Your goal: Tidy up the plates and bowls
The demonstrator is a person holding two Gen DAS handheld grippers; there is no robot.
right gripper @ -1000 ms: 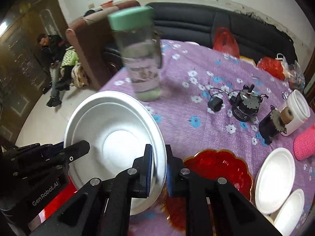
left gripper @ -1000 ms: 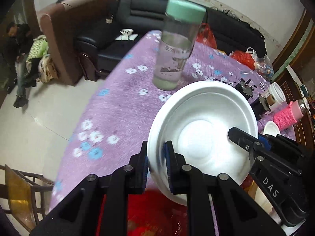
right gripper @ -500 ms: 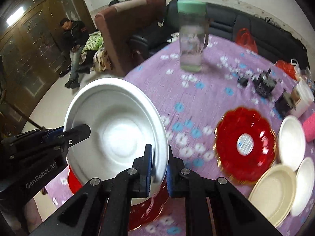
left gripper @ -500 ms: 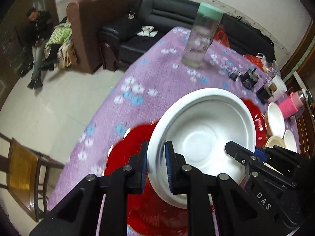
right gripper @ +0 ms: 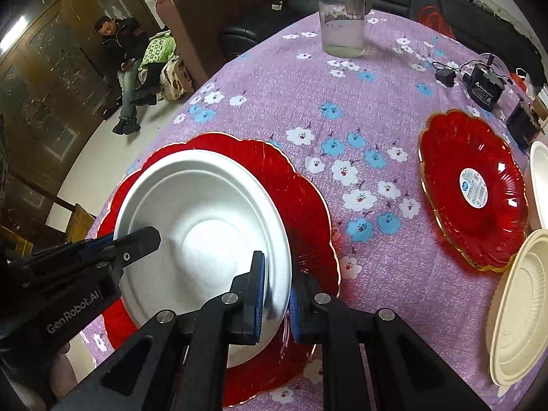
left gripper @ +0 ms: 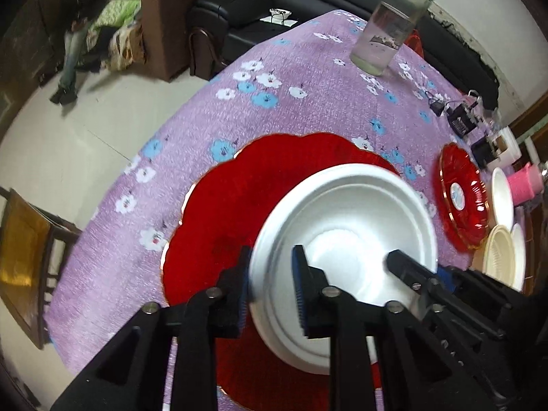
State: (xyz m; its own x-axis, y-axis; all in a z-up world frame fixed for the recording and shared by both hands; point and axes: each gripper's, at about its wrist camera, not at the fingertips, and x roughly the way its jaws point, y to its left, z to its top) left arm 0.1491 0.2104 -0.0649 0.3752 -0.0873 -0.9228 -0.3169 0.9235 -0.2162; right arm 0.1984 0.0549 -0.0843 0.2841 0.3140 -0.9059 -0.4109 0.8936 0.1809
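Note:
A white foam bowl lies over a large red scalloped plate near the table's front edge. My left gripper straddles the bowl's left rim. Its jaws are opening, with a gap showing beside the rim. My right gripper is shut on the bowl's right rim. Each gripper shows in the other's view, the right gripper and the left gripper. I cannot tell whether the bowl rests fully on the plate.
A second red plate lies to the right, with cream plates and a white bowl beyond it. A green-lidded glass jar, black adapters and a pink cup stand farther back. A wooden chair is beside the table; a person sits far left.
Both grippers have carried the white bowl back from the jar and down over the large red plate. The left jaws have spread apart; the right stays clamped.

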